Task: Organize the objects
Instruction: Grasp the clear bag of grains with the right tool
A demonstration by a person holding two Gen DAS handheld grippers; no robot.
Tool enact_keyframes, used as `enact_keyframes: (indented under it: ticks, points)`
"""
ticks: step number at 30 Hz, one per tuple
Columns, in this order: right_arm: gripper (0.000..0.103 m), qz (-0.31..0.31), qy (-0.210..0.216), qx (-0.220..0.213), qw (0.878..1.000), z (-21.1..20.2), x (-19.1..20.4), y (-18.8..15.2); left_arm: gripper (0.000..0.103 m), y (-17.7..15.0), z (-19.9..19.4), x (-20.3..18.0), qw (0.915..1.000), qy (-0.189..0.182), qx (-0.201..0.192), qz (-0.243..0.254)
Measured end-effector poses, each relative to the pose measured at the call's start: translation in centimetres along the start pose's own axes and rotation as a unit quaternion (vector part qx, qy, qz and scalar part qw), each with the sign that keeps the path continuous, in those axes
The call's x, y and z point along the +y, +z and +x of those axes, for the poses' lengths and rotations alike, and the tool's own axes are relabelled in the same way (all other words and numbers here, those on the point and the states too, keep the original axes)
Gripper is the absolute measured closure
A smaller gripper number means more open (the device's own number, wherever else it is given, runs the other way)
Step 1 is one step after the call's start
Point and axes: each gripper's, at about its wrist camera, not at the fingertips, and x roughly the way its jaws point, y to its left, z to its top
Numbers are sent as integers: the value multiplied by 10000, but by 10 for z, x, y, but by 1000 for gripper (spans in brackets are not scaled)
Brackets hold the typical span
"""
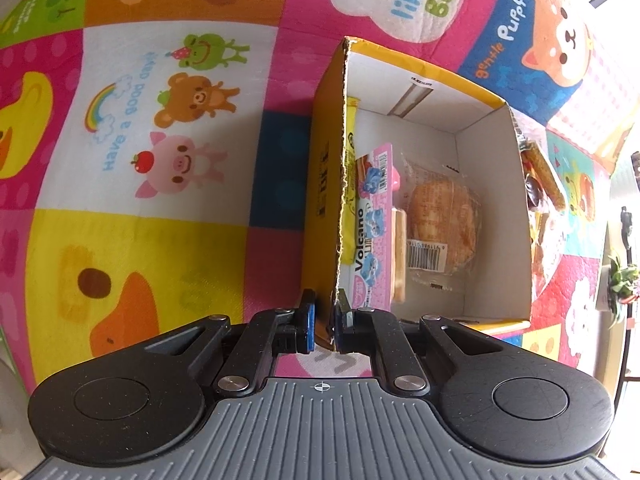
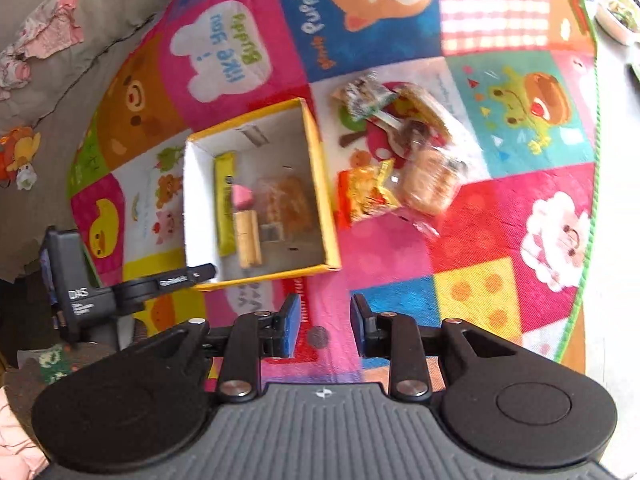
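Observation:
A yellow cardboard box [image 1: 326,184] with white inner walls stands on the mat. My left gripper [image 1: 325,308] is shut on the box's near left wall, one pad outside and one inside. Inside lie a pink Volcano pack [image 1: 374,232], a wrapped bread [image 1: 440,224] and a yellow sachet [image 1: 351,128]. In the right wrist view the box [image 2: 320,184] sits ahead and to the left of my right gripper [image 2: 325,320], which hovers open over bare mat with nothing between its pads. Right of the box lies a pile of snacks: an orange packet [image 2: 362,196], a wrapped bun [image 2: 430,184] and other wrappers [image 2: 368,96].
Everything rests on a colourful cartoon play mat [image 2: 480,240], whose green edge [image 2: 580,280] runs along the right by pale floor. A grey cushion with soft toys [image 2: 80,40] borders the left. A small potted plant [image 1: 622,280] stands at the far right.

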Motion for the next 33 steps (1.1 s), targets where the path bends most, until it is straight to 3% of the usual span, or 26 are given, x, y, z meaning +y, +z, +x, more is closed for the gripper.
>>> enact_keyframes:
  ticks: [6,11,16,23,27,33]
  points:
    - [66,284,-289,-113,9991,0,-59,9,93,-1,1,-8,9999,165,37,9]
    - [65,364,-190,-153,9990,13,-85,35,94,0,1,-13,9994,340,99,-55]
    - [65,-531,-304,-235,9978,40,-78,74,94,0,-1,-18,9984,519,152,-138]
    - [65,-1855,-564,-210,9808,100,-61,137,94,4,1,-21,9961,721,148,-478]
    - [65,-1931,-563,-106,9795,132,-56,166,94,7,-1,-20,9950,743,117,-654]
    - [65,-1460,-420,128,9883,170,-62,203,94,7,-3,-20,9943,760,61,-743]
